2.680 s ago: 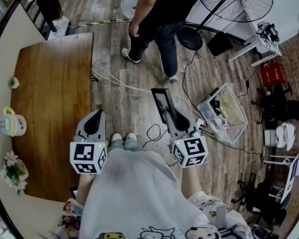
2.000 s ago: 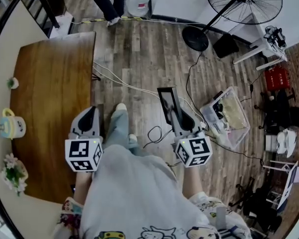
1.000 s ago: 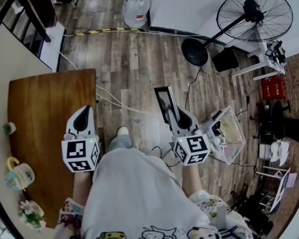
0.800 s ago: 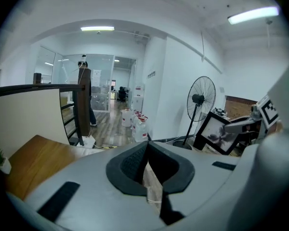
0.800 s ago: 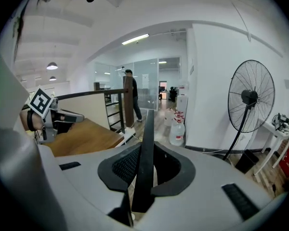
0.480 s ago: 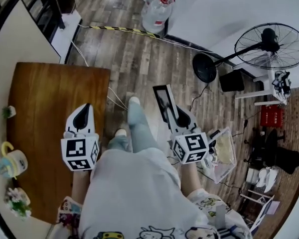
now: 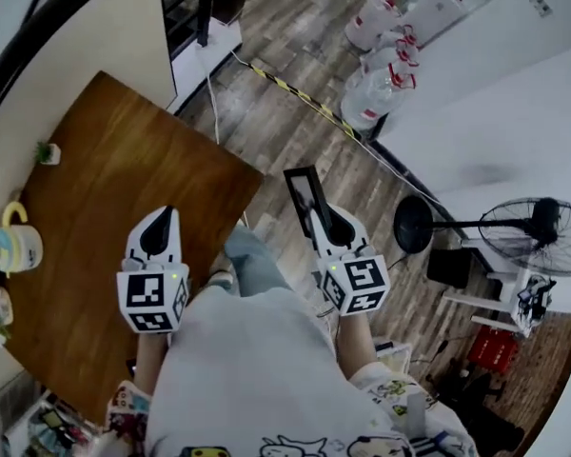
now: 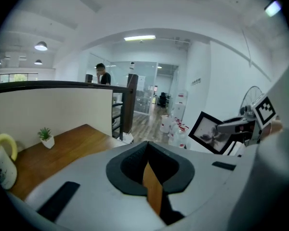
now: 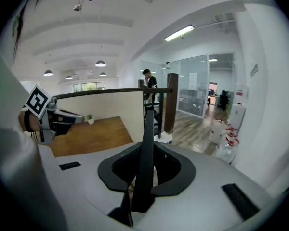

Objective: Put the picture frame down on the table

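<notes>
The floor is of grey-brown wooden planks, and a white wall runs along the right side. A brown wooden table (image 7: 105, 217) with a smooth top and straight edges fills the left part of the head view.

The picture frame (image 7: 303, 190) is a thin, flat rectangle with a black rim and a greyish picture inside. The right gripper (image 7: 329, 225) pinches it by its lower end. In the right gripper view the frame stands on edge between the two dark pads, and they press on it from both sides. The frame is in the air over the floor, just beside the near edge of the table and not touching it.

The left gripper (image 7: 159, 232) hangs above the table top. Its jaws are pressed together, with only a narrow slit between them and nothing in it.

At the far left edge of the table stands a pale mug (image 7: 7, 248) with a yellow handle; what is inside, I cannot tell. Further along that edge a small white pot (image 7: 46, 152) holds a green plant. Several large clear water bottles (image 7: 379, 89) with red caps stand on the floor by the wall. A round black fan (image 7: 531, 238) stands on the right.
</notes>
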Demonstrator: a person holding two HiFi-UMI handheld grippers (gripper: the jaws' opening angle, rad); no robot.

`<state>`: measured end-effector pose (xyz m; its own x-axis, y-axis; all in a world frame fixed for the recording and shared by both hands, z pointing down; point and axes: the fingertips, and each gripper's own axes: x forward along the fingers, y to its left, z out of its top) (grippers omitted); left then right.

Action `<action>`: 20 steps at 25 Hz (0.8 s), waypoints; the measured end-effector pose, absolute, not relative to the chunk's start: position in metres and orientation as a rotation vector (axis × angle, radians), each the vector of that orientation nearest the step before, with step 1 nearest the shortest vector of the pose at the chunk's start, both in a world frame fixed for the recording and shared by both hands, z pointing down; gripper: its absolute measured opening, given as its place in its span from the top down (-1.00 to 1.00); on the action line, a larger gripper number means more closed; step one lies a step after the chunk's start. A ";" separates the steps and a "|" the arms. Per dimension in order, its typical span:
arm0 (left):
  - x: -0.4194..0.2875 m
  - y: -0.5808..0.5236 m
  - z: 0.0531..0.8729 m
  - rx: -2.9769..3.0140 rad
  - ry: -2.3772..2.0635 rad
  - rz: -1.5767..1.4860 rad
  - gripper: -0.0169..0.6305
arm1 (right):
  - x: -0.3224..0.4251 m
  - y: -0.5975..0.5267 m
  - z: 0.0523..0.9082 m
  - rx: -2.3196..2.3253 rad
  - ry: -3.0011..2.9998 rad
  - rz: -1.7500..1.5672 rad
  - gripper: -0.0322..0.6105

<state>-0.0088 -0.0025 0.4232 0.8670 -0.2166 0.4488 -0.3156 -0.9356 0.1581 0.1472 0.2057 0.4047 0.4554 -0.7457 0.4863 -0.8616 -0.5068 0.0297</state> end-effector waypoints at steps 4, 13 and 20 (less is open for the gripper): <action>-0.011 -0.028 0.415 2.741 -0.653 0.611 0.93 | 0.183 0.146 0.397 2.281 -1.586 0.560 0.72; -0.031 -0.076 0.405 2.557 -1.133 0.540 0.94 | 0.213 0.022 0.392 1.966 -1.958 0.472 0.72; -0.044 -0.086 0.401 2.404 -1.397 0.489 0.94 | 0.199 -0.042 0.386 1.700 -2.193 0.398 0.72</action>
<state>-0.0438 -0.0861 0.4009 0.4641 -0.7672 0.4427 -0.8758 -0.4722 0.0998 0.1986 -0.0424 0.3859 -0.2289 -0.8747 0.4271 -0.9691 0.2463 -0.0150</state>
